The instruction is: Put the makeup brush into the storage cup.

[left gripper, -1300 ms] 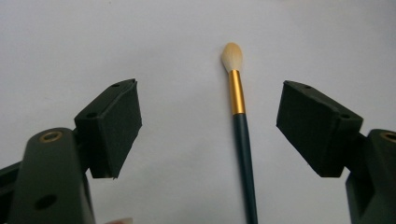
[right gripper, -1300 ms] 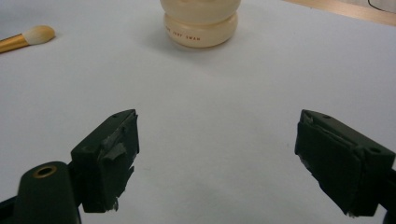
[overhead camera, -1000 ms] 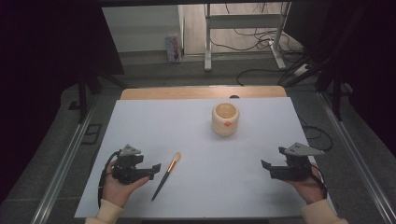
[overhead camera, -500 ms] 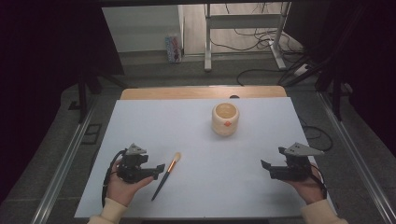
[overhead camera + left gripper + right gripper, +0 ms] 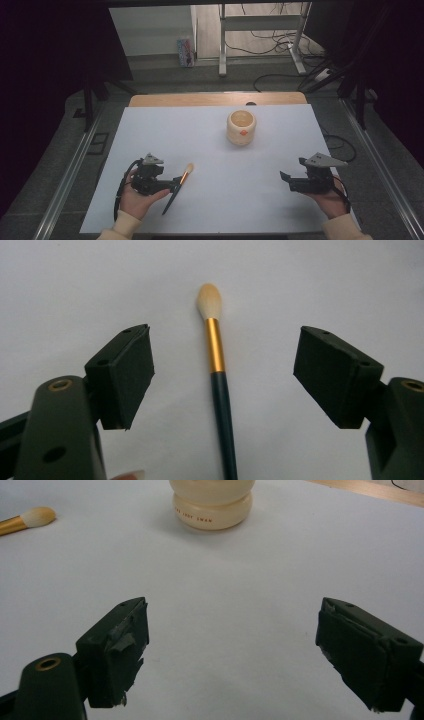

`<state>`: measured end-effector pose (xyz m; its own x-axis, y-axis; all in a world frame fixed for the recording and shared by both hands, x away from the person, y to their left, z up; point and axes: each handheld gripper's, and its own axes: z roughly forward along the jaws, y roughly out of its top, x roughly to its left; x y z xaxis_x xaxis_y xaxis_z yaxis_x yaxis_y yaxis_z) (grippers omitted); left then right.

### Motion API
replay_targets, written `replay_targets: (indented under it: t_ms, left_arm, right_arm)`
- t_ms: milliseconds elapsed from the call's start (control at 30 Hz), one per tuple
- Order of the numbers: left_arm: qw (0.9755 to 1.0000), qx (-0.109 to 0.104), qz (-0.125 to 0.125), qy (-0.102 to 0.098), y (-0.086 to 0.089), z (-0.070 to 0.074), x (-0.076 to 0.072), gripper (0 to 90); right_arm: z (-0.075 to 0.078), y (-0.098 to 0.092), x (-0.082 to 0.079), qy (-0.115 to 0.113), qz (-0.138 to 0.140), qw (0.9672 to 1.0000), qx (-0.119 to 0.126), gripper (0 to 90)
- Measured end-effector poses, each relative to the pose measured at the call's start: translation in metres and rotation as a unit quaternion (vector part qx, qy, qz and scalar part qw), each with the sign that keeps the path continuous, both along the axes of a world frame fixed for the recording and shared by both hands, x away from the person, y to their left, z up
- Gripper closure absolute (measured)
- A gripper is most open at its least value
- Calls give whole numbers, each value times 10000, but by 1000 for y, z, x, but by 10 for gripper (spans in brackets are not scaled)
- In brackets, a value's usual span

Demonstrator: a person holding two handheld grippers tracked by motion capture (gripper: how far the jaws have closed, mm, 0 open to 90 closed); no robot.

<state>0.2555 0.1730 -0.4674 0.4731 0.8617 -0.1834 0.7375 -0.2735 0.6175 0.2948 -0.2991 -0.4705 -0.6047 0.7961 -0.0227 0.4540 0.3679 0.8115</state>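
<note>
We note the left hand-held gripper (image 5: 176,184) low over the white surface (image 5: 210,150), held in the person's left hand (image 5: 136,197). Its jaws stand wide apart and grip nothing. In the left gripper view the slim make-up brush (image 5: 218,385) — dark green handle, gold metal ferrule, pale cream bristle tip — lies flat on the surface between the two black pads (image 5: 125,375), clear of both, its tip pointing away past the jaw ends. In the high view the brush (image 5: 179,187) crosses just in front of this hand-held gripper, bristles on the far side.

The right hand-held gripper (image 5: 286,178) rests in the person's right hand (image 5: 332,200), well apart from the brush. Its jaws are likewise spread wide with only bare surface between them. Ahead of it, some way off, stands the round cream-coloured ceramic jar (image 5: 212,502) — upright, open at the top, a small red mark on its side.
</note>
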Motion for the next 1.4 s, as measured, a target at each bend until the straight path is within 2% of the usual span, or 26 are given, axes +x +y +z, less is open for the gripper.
replay_targets:
  t_ms: [433,933,1400]
  left_arm:
    - [9996,111,-83,243,-13,-8,8,248]
    - [9979,276,-105,569,-14,-19,18,249]
    - [9964,360,-156,749,-19,-26,26,254]
  right_arm:
    - [0,-1,0,-15,-12,10000,-9,136]
    - [0,-1,0,-27,-2,10000,-39,134]
    - [0,0,0,-31,-7,10000,-58,133]
